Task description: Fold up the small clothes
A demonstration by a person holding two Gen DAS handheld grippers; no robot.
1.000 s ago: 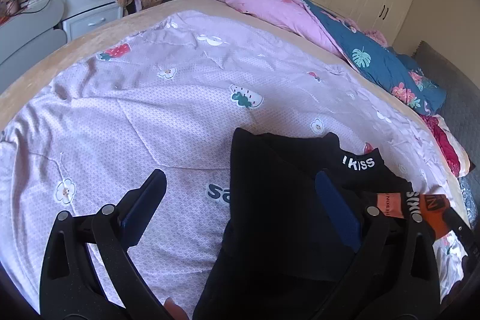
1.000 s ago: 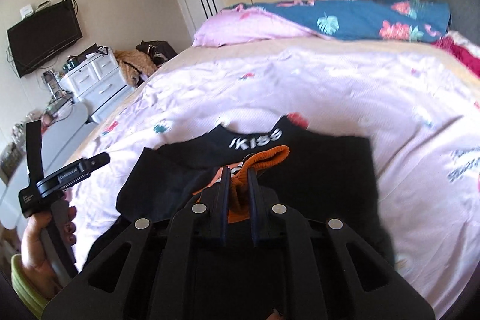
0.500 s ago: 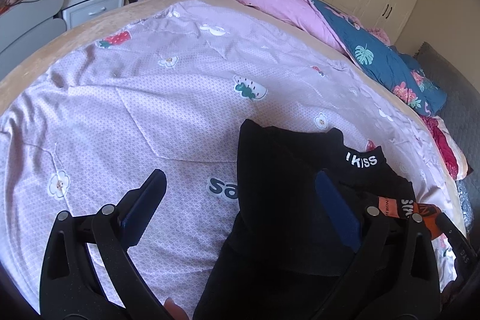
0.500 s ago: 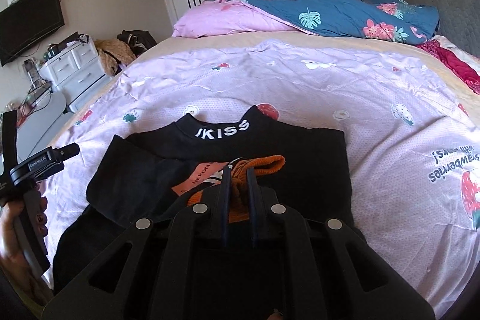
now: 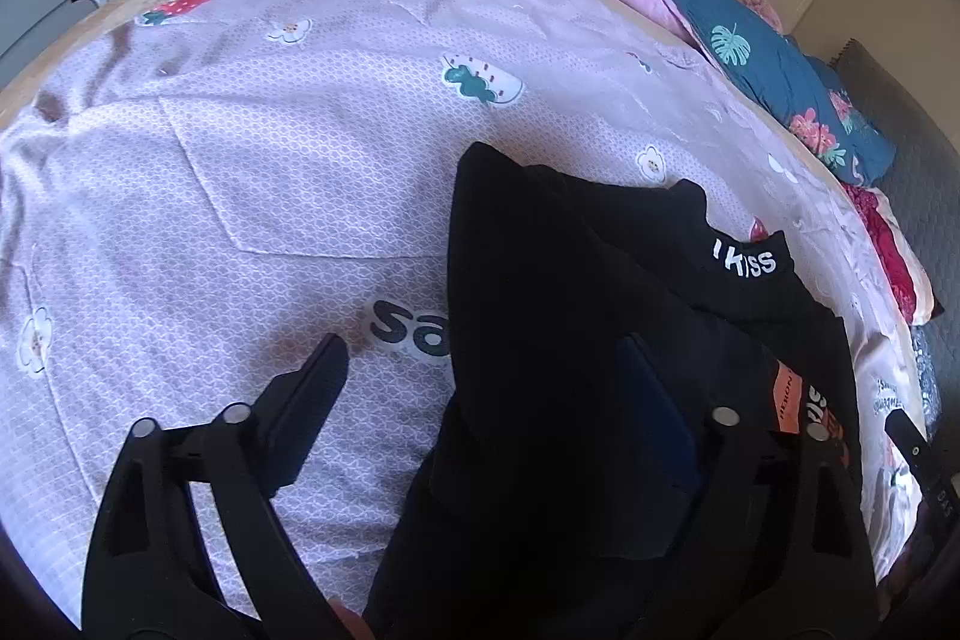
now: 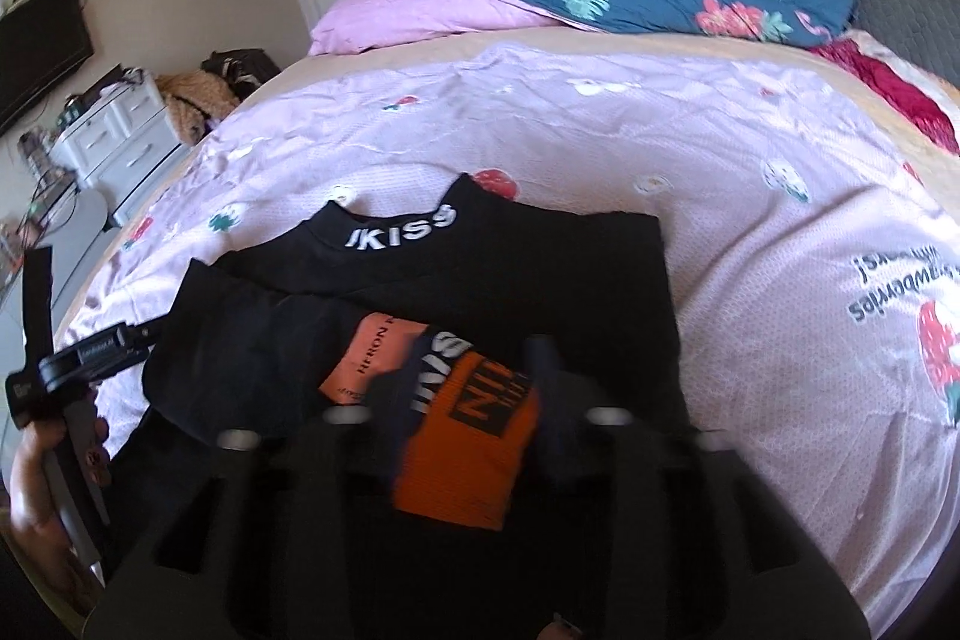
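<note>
Since the earlier frames the right gripper's jaws, then clamped on the orange sleeve end, have begun to part, and both wrist views now sit lower over the garment.

Left wrist view: the left gripper [image 5: 480, 388] has its jaws wide and closing slightly. Its left finger lies over the lilac bedsheet [image 5: 252, 148], its right finger over the black top [image 5: 540, 280], and nothing is pressed between them. The top's left edge runs near to far between the two fingers, so this gripper straddles that edge. The collar [image 5: 747, 262] printed with white letters lies far and to the right. An orange tag [image 5: 787, 397] shows at the near right.

Right wrist view: the right gripper [image 6: 462, 388] has its jaws opening, blurred, with the orange cuff [image 6: 474, 442] between them, released or close to it; contact cannot be confirmed. The cuff rests on the near middle of the top, collar at the far end, long axis running near to far. The person's hand [image 6: 42, 466] holding the left gripper is at the near left, beside the left edge.

Judgement: the left gripper is nearer the unfolded left side; the right sits over the centre.
</note>
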